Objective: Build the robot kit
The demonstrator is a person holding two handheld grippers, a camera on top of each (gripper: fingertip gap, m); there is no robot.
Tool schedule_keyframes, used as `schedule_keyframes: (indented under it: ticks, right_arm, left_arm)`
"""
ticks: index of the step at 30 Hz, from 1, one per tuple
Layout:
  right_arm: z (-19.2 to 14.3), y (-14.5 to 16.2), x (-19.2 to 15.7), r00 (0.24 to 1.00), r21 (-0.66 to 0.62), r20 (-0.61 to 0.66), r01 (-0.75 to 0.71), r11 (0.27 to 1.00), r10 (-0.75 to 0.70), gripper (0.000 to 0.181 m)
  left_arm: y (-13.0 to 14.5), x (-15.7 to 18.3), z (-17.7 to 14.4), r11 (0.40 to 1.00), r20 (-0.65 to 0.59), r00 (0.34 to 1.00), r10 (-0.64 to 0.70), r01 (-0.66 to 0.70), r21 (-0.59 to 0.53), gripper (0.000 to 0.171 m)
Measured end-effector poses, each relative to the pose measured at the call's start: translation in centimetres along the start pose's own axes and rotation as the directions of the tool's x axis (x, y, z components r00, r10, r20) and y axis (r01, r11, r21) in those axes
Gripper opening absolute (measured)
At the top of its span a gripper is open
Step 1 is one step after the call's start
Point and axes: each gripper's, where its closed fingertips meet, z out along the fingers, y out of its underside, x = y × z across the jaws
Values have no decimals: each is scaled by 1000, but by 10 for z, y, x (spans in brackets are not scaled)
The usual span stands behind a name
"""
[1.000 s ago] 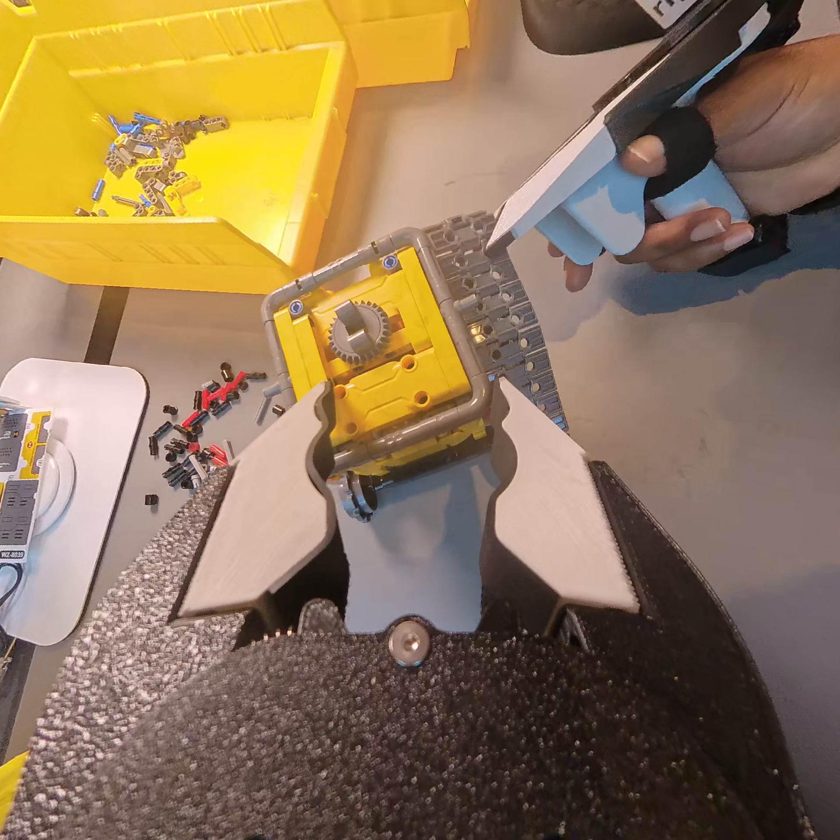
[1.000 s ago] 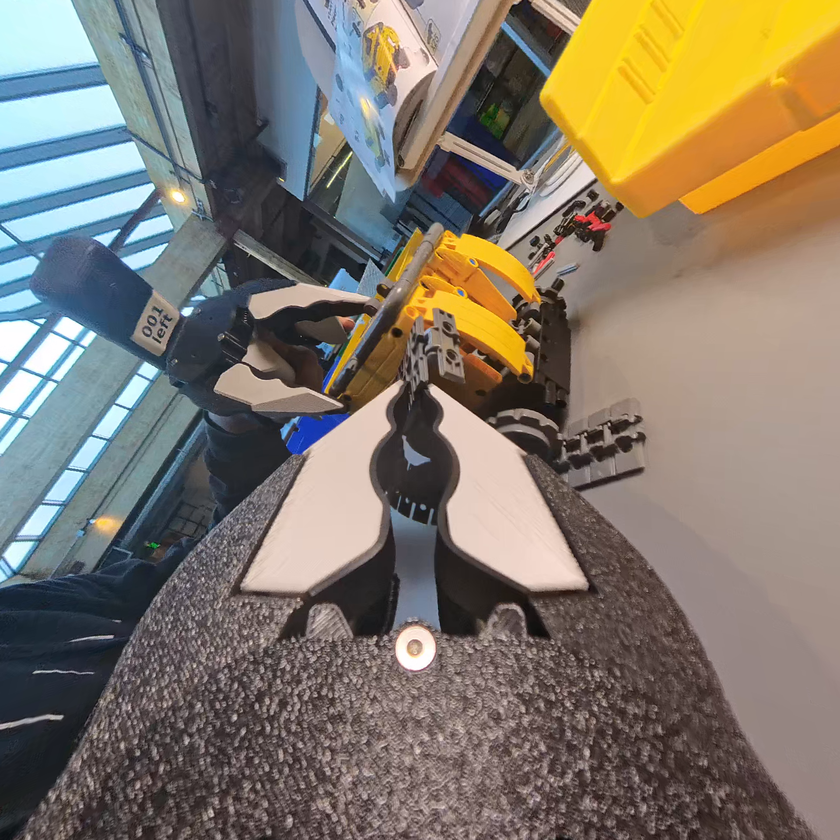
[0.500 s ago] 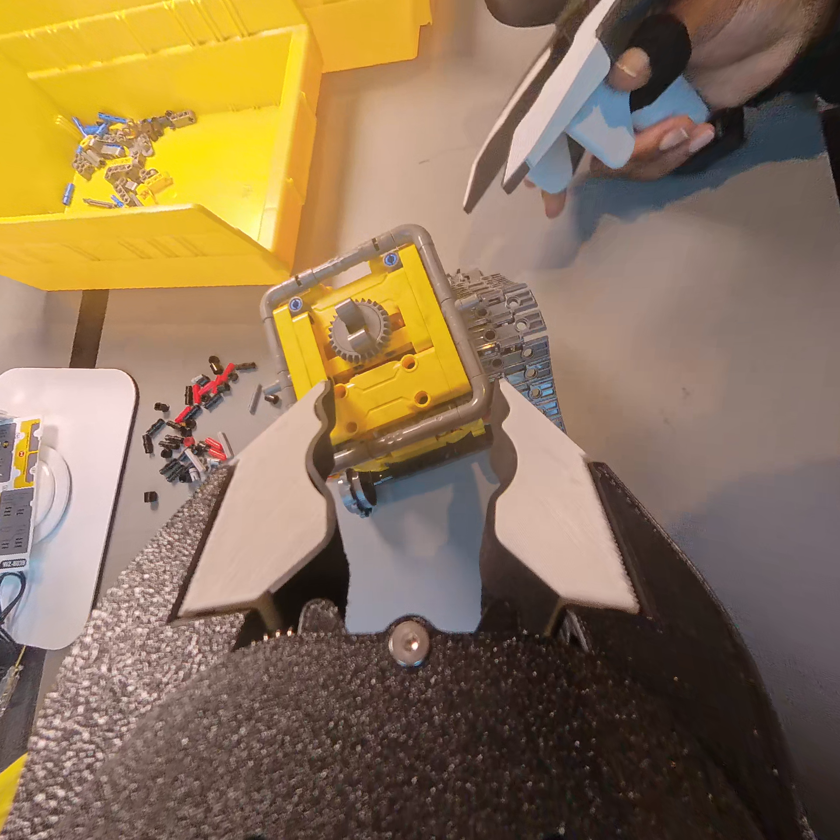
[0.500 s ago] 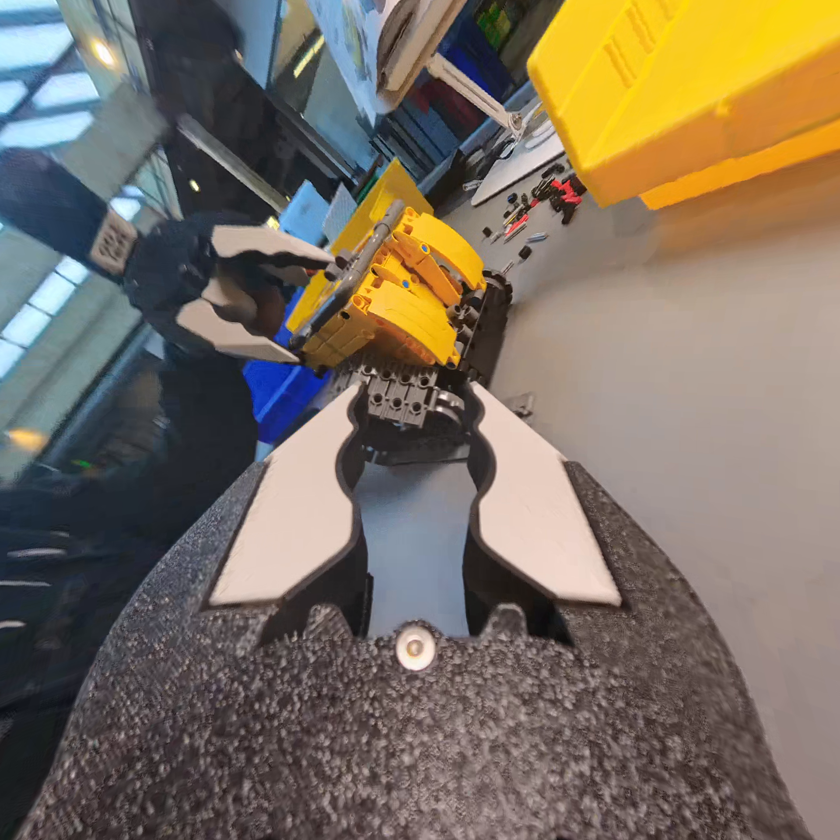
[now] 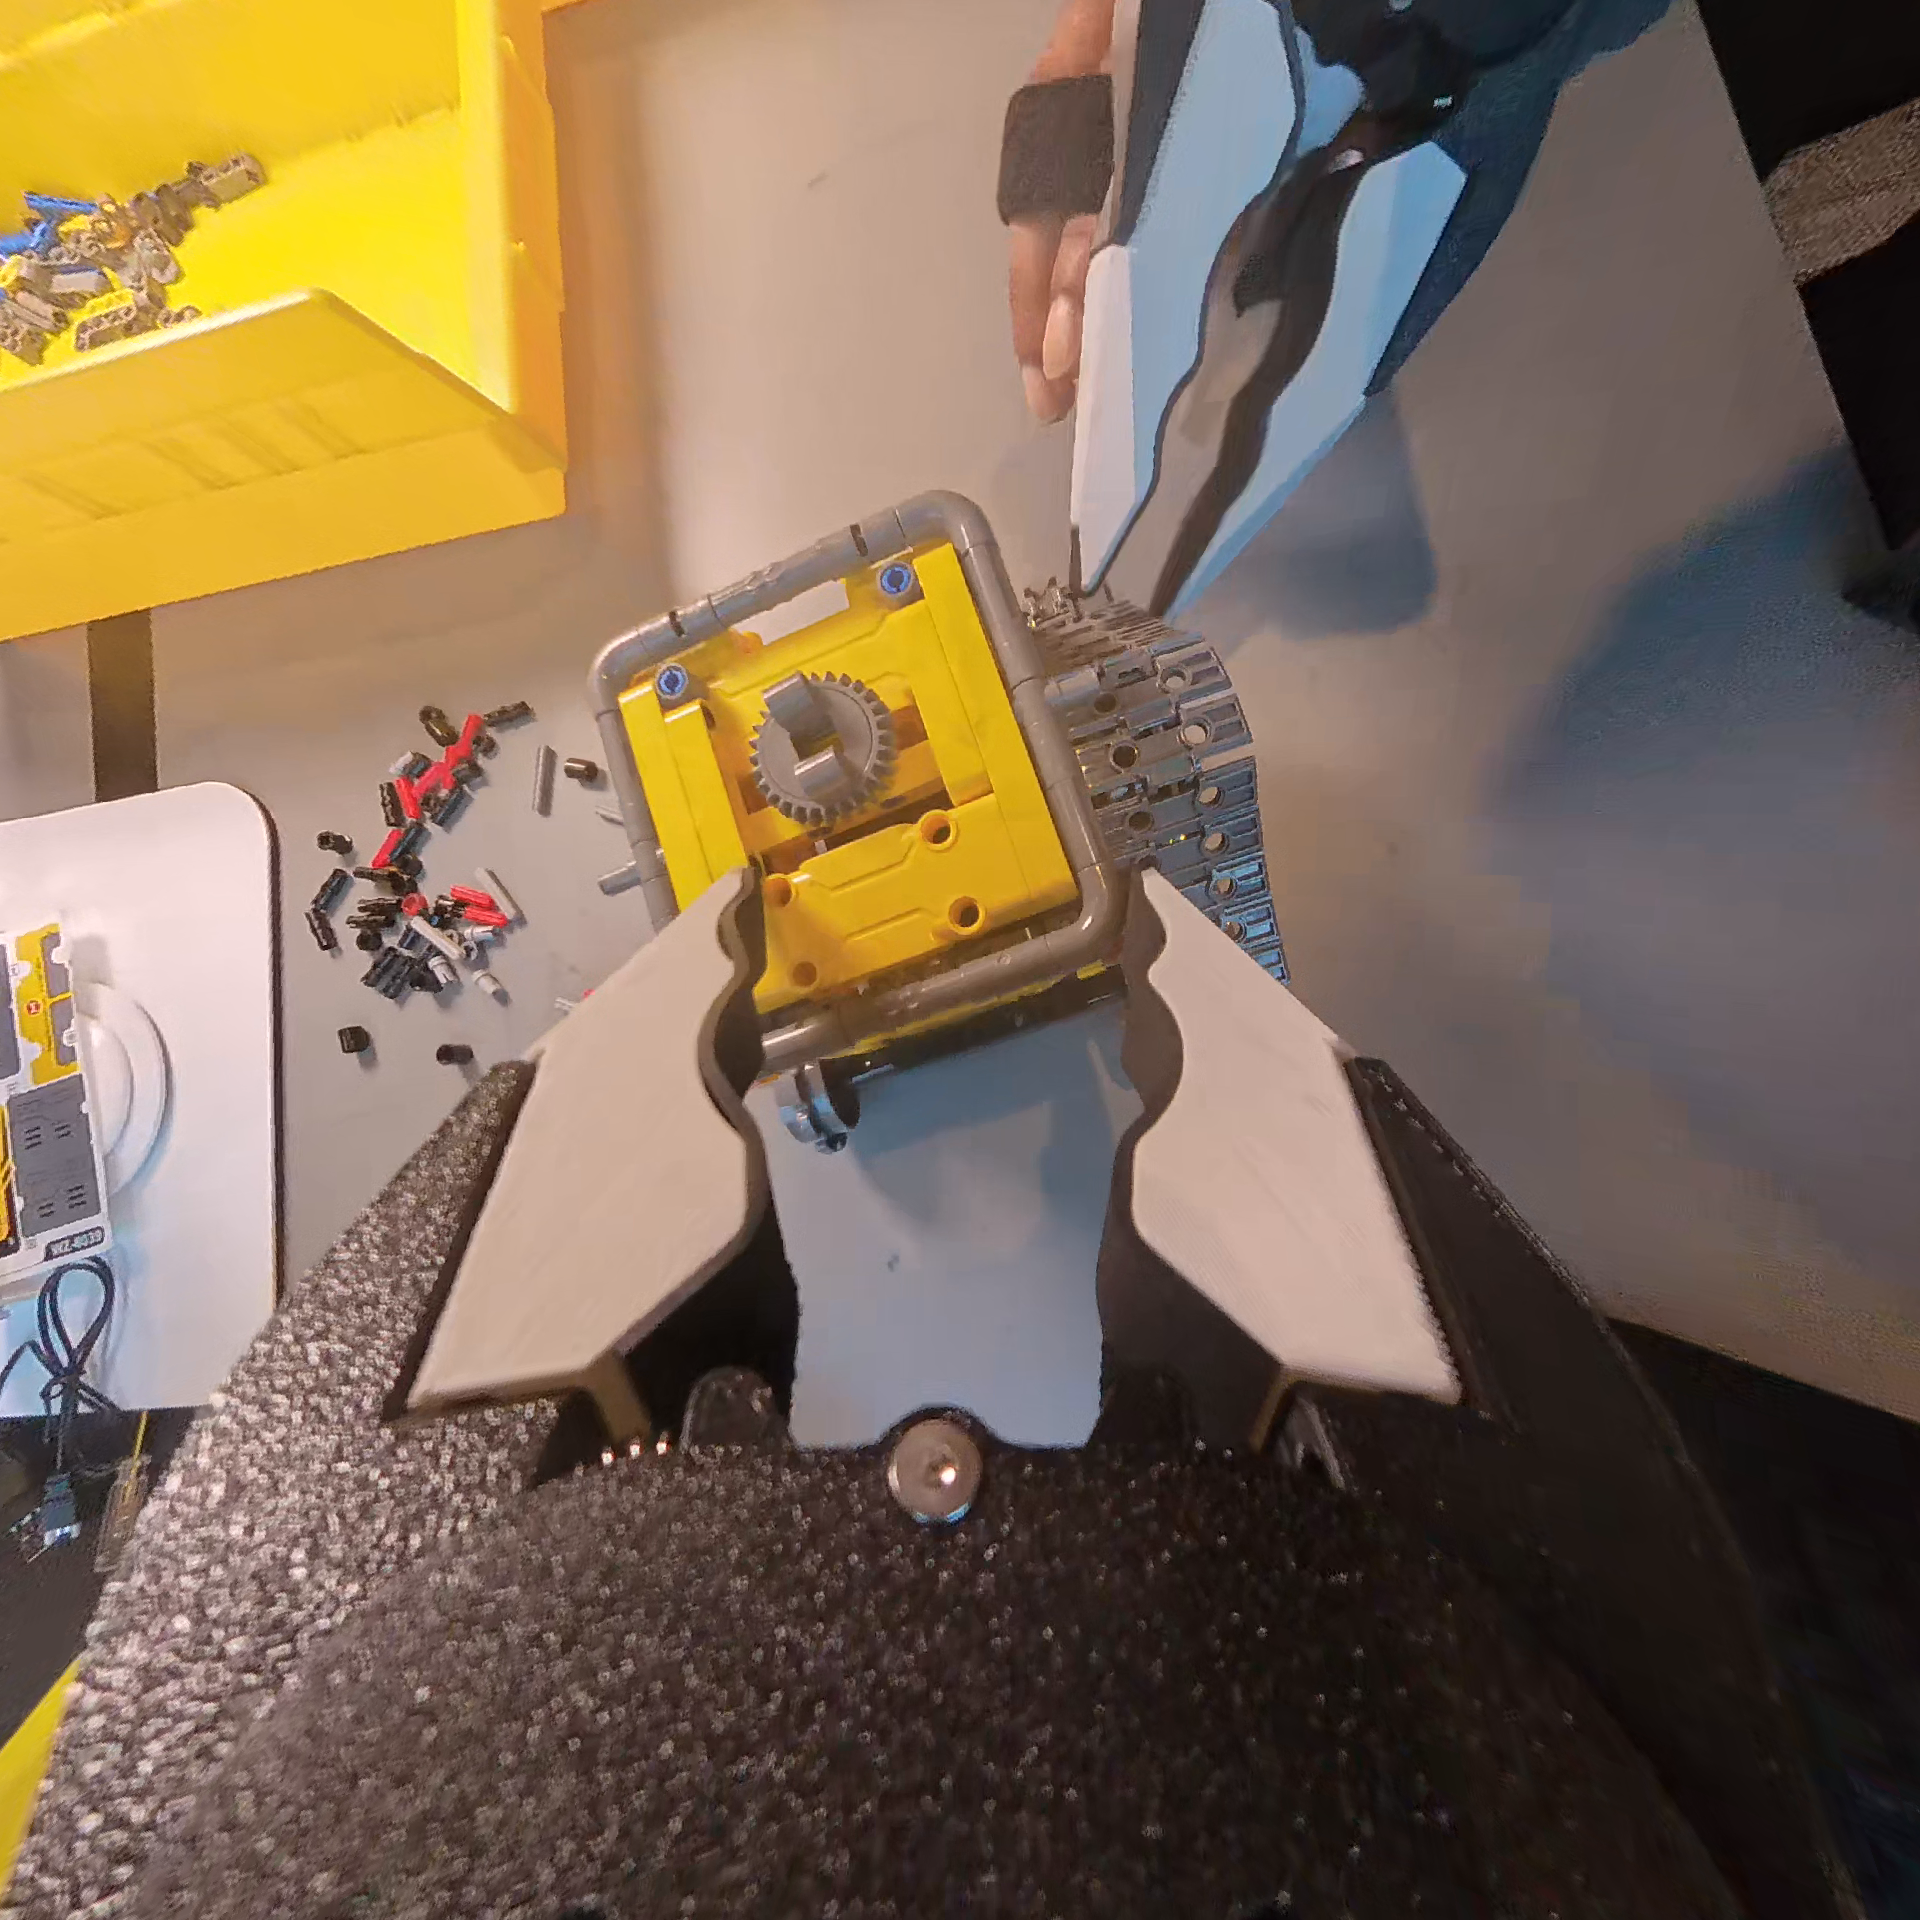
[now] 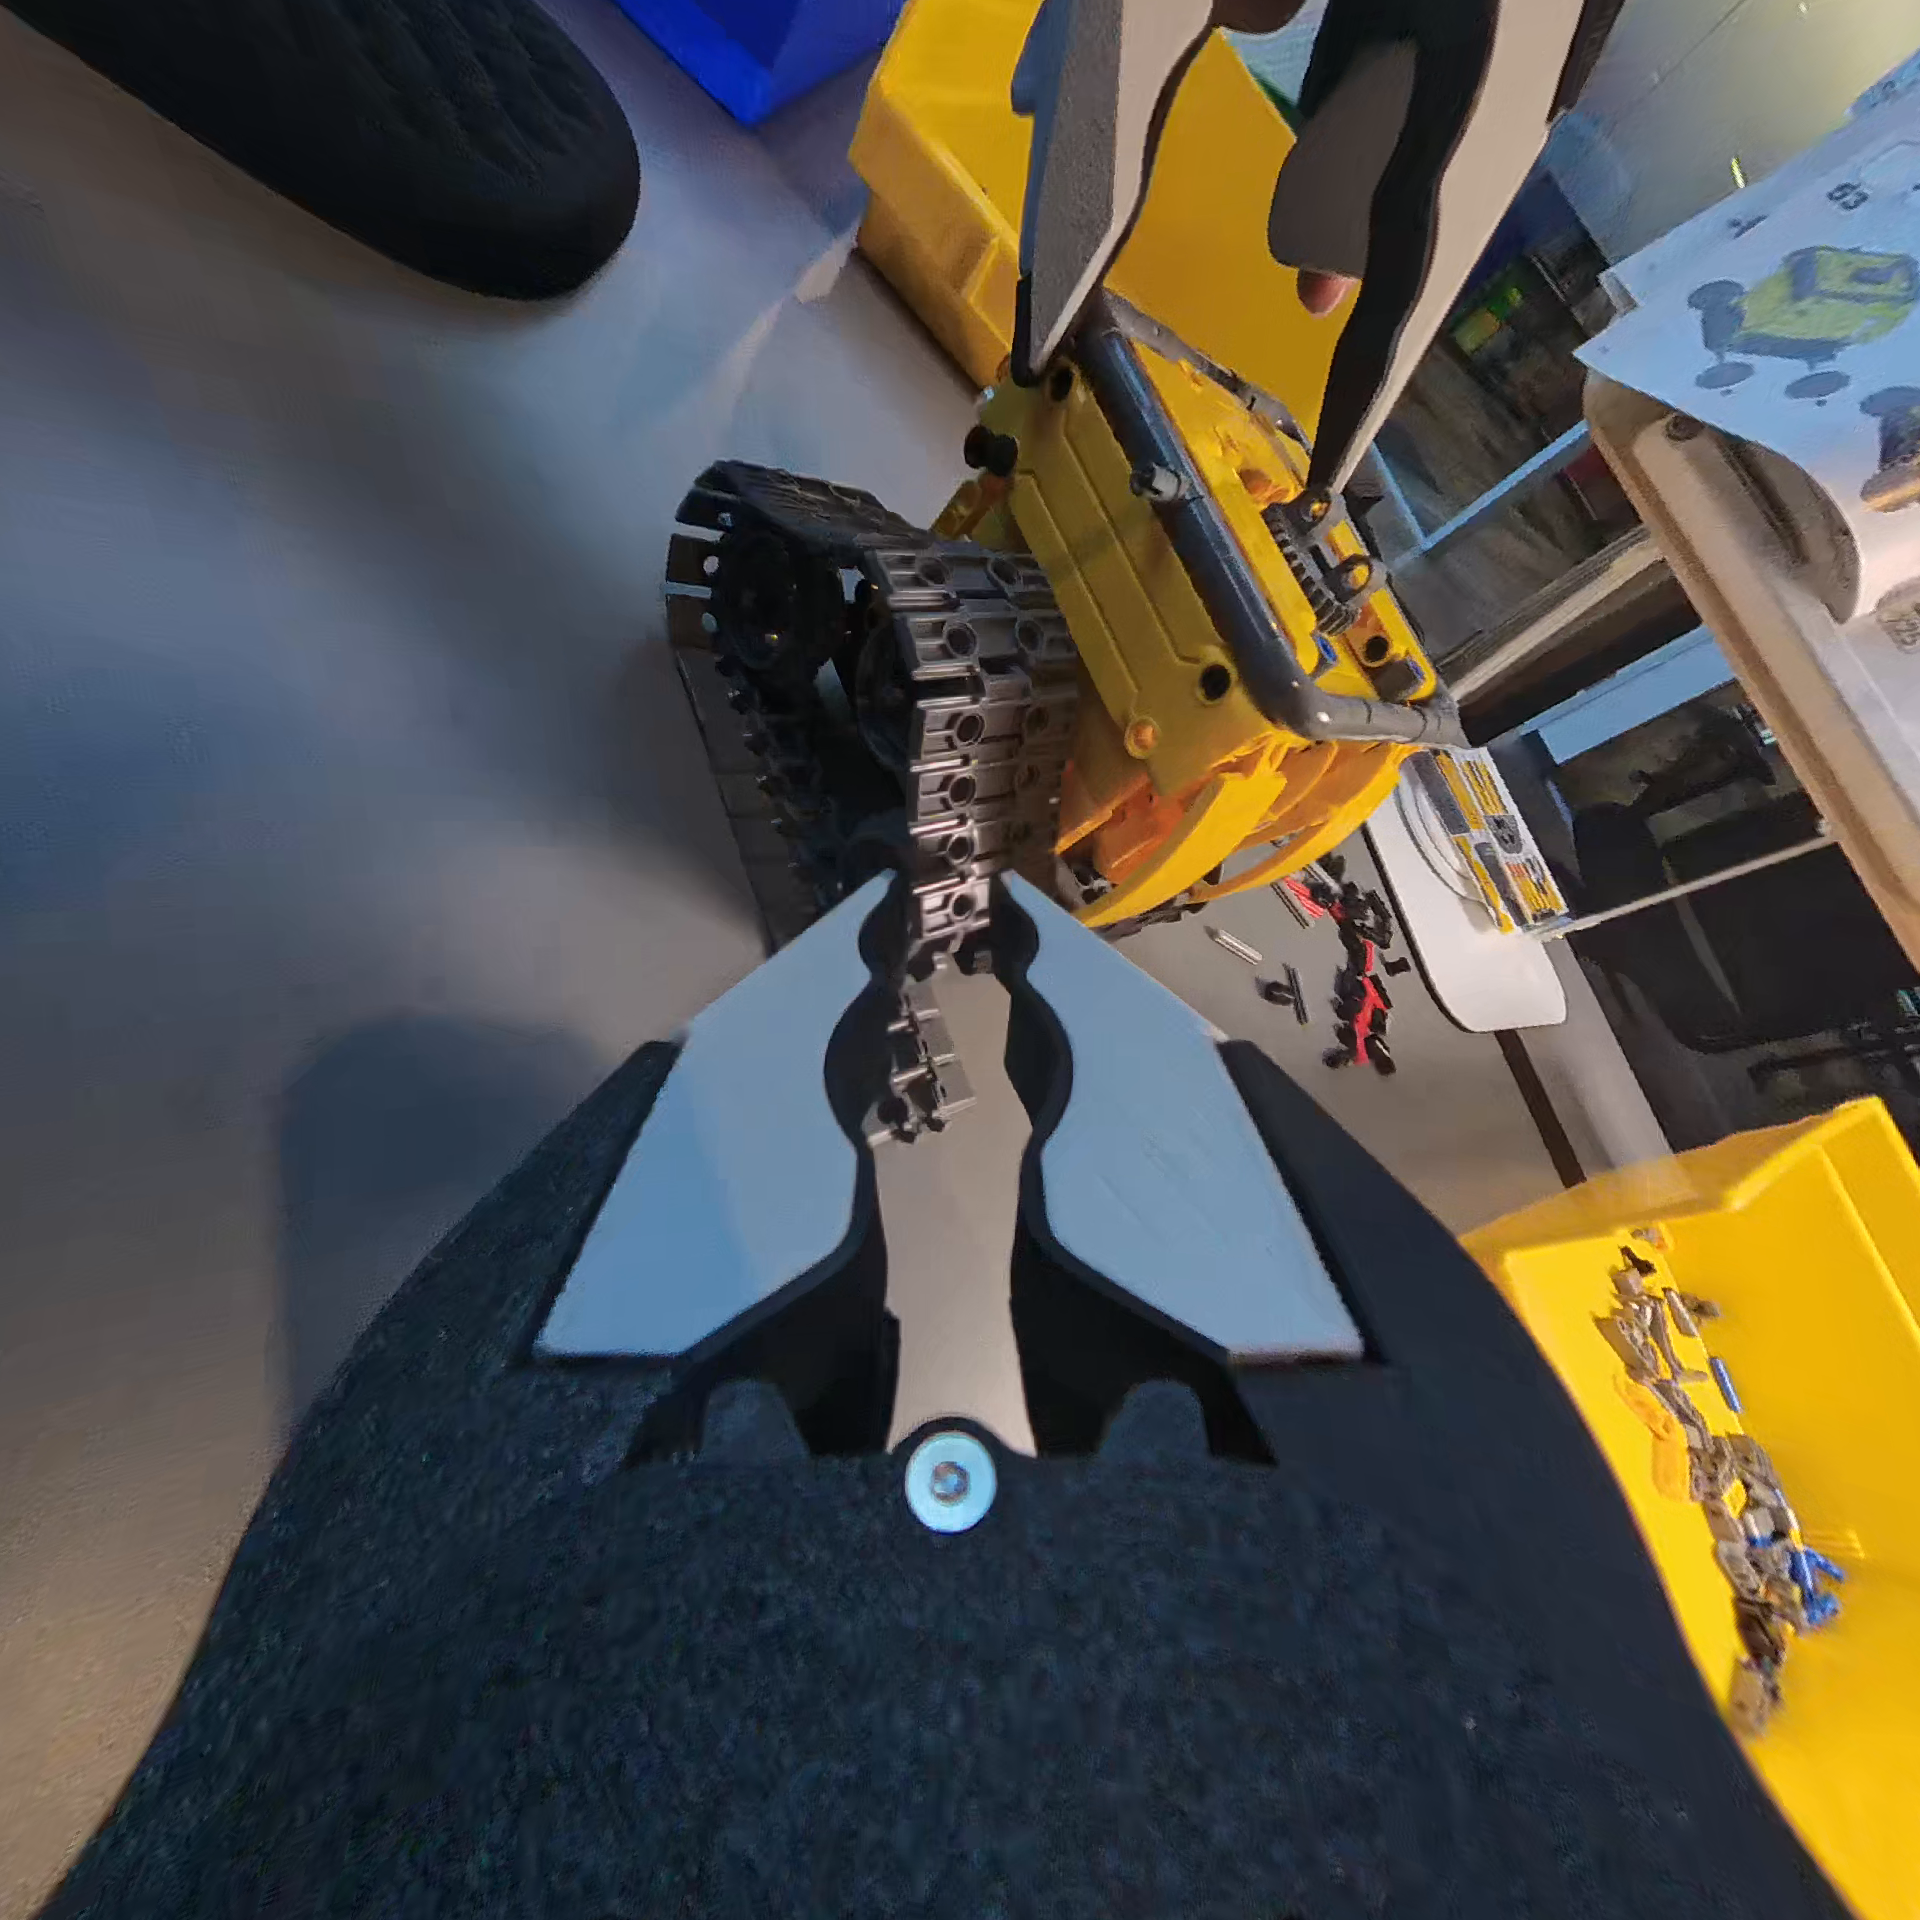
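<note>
The left gripper point(image 5: 940, 935) is clamping the yellow brick vehicle point(image 5: 847, 790) at frame centre, while the right gripper point(image 6: 943, 909), nearer the loose grey track strip point(image 6: 961, 769), is pinching its end, the strip running lengthwise up the frame from the fingertips.

Left wrist view: close, steeply down over the yellow tracked brick model point(image 5: 862, 810) on the grey tabletop point(image 5: 1558, 935). Right wrist view: low, close, from the model's track side, facing a yellow bin point(image 6: 1787, 1455). Shared: model, loose pins, both grippers.
</note>
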Motion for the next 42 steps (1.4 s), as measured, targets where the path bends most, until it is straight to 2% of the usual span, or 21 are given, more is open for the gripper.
schedule_keyframes:
  ticks: [3,9,12,13,14,16,17,20,21,22,25,31,34,42]
  right_arm:
    - [2,-4,-4,997,16,73,-6,1000,5,0]
    - [-10,-22,10,962,-47,219,-156,987,162,0]
    - [-12,-28,8,953,-46,271,-124,991,132,0]
    - [-9,-31,4,957,-11,272,-103,995,103,6]
    - [-5,-31,-1,959,8,269,-92,996,87,22]
    - [8,-23,-8,975,14,217,-40,999,36,40]
    - [13,-19,-8,985,27,170,8,1000,-13,41]
    - [27,-3,-11,983,40,81,161,986,-164,38]
    - [27,-4,-4,979,68,5,204,977,-204,18]
    - [24,-6,-3,975,96,-2,222,970,-222,14]
    - [12,-13,6,982,131,29,181,975,-186,10]
    - [-3,-30,24,965,79,120,224,971,-232,8]
    - [-4,-28,24,949,55,172,260,964,-265,8]
    - [-5,-16,18,943,83,253,201,976,-216,9]
  left_arm:
    - [7,0,-5,1000,-8,1000,6,-7,-12,67]
    - [16,-2,-12,1000,-22,1000,17,-17,-17,67]
    - [17,-3,-13,1000,-19,1000,14,-14,-16,67]
    - [16,-3,-12,1000,-16,1000,11,-11,-14,67]
    - [16,-3,-12,1000,-11,1000,9,-9,-14,67]
    - [16,-3,-12,1000,0,1000,9,-9,-17,67]
    - [16,-3,-12,1000,4,1000,11,-11,-17,67]
    - [16,-3,-12,1000,9,1000,7,-7,-18,67]
    - [17,-3,-12,1000,9,1000,4,-4,-17,67]
    - [17,-3,-12,1000,9,1000,3,-2,-18,67]
    - [17,-4,-13,1000,13,1000,-4,4,-13,67]
    - [17,-4,-13,1000,8,1000,0,0,-21,67]
    - [17,-4,-13,1000,6,1000,-2,3,-20,67]
    - [16,-5,-12,1000,6,1000,-14,14,-16,67]
